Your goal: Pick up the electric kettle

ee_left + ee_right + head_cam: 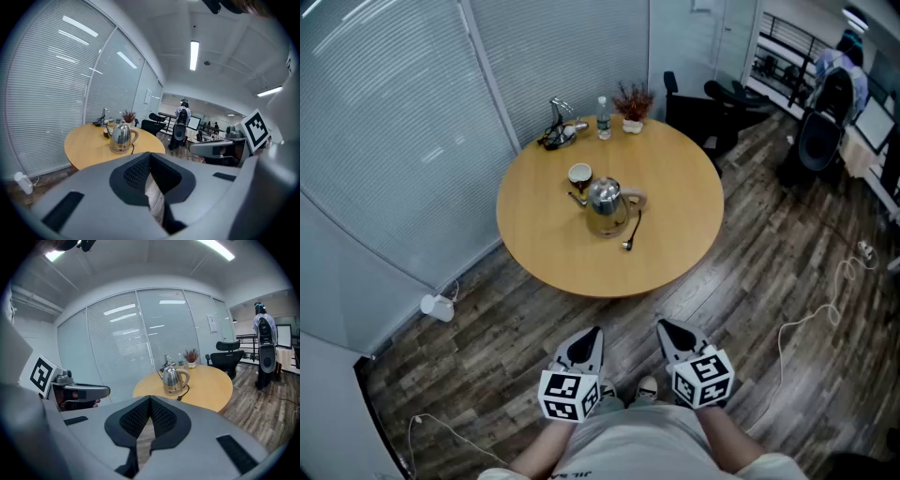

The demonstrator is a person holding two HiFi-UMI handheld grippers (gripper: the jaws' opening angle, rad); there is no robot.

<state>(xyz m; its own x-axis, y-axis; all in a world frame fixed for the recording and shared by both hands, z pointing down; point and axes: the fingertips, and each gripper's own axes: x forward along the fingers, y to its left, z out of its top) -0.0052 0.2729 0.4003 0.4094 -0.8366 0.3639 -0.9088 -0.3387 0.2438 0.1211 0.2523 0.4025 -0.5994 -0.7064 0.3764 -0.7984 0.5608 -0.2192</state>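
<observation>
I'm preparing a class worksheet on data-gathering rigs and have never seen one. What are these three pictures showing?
No robot here: a person holds a two-jaw claw in each hand. The head view looks down on the left claw and right claw, each with a marker cube. The other two pictures come from cameras riding on each claw, looking along it. Both claws are shut and empty. Ahead, on the round wooden table, stand the electric kettle, a cup, a water bottle and a small potted plant. The kettle is not yet touched.
</observation>
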